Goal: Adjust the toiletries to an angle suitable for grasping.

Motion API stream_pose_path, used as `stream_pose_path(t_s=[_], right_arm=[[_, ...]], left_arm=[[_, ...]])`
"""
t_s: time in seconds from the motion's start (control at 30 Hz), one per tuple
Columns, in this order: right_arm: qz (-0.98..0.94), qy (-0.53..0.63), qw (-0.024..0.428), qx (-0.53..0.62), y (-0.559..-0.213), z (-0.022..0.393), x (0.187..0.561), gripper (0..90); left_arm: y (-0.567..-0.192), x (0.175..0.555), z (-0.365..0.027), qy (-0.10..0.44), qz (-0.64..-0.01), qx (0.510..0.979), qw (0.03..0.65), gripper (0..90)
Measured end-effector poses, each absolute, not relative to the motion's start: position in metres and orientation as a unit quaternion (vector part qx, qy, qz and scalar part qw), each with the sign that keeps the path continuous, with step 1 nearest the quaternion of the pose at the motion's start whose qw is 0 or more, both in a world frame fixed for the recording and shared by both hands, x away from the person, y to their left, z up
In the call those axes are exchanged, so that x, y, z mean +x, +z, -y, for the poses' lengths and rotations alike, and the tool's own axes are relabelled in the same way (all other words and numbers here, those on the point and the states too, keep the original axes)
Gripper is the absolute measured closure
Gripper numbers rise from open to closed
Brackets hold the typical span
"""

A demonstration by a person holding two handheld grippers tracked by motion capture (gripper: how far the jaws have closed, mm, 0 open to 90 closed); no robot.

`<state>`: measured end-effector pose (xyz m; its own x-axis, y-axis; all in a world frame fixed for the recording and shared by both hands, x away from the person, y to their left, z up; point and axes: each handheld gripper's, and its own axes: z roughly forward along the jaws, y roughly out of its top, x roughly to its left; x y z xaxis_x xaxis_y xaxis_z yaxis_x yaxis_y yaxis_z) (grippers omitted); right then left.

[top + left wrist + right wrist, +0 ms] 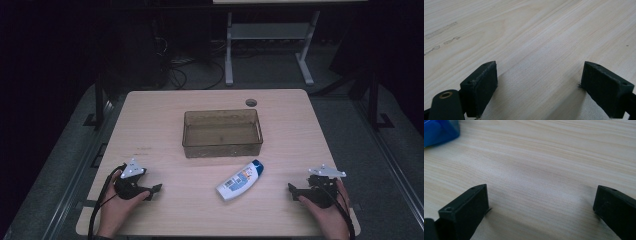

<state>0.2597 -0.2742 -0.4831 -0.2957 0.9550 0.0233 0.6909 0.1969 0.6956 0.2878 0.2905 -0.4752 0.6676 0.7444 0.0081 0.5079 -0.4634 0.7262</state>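
**Both grippers rest wide apart at the near edge, bottle lying between them**

In the high view, a white bottle (240,180) with a blue cap lies on its side on the wooden table (165,115), label up, cap end pointing towards the far right. It sits just in front of a clear brown tub (222,133), near it but not touching. The left gripper (152,190) rests on the table at the near left, held by the person's left hand (117,205); the right gripper (292,189) rests at the near right in the right hand (327,212). Both point inward towards the bottle, each well apart from it. A round cable hole (251,102) lies in the tabletop beyond the tub.

The high view is too distant to show how the jaws stand; the gripper views settle it. In the left gripper view, the left gripper (539,77) has its jaws spread wide, with bare wood grain between them and some faint scuff marks (441,37) farther off. In the right gripper view, the right gripper (541,202) likewise has its jaws spread wide over bare wood, nothing between them. The bottle's blue cap (439,131) shows at the upper left corner of that view, well ahead of the jaws.
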Motion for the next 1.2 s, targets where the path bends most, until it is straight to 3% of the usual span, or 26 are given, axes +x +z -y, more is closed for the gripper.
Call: stream_pose_path(t_s=[0.37, 0.43, 0.57, 0.6, 0.9, 1.2], right_arm=[[-0.746, 0.307, 0.209, 0.553, -0.482, 0.274, 0.261, 1.1], [-0.746, 0.308, 0.21, 0.552, -0.479, 0.276, 0.259, 15.8], [-0.746, 0.308, 0.209, 0.553, -0.476, 0.277, 0.258, 23.8], [-0.744, 0.309, 0.21, 0.554, -0.474, 0.277, 0.257, 32.9], [-0.744, 0.326, 0.18, 0.554, -0.468, 0.282, 0.257, 56.8], [-0.753, 0.35, 0.163, 0.533, -0.457, 0.278, 0.259, 87.2]], left_arm=[[-0.475, 0.289, -0.291, 0.162, -0.367, 0.843, 0.359, 12.8], [-0.475, 0.289, -0.291, 0.162, -0.368, 0.842, 0.359, 12.8], [-0.475, 0.289, -0.291, 0.162, -0.368, 0.842, 0.359, 12.9], [-0.475, 0.289, -0.291, 0.162, -0.368, 0.842, 0.36, 13.0], [-0.475, 0.288, -0.292, 0.161, -0.367, 0.843, 0.36, 13.2], [-0.475, 0.286, -0.293, 0.162, -0.368, 0.842, 0.361, 13.3]])
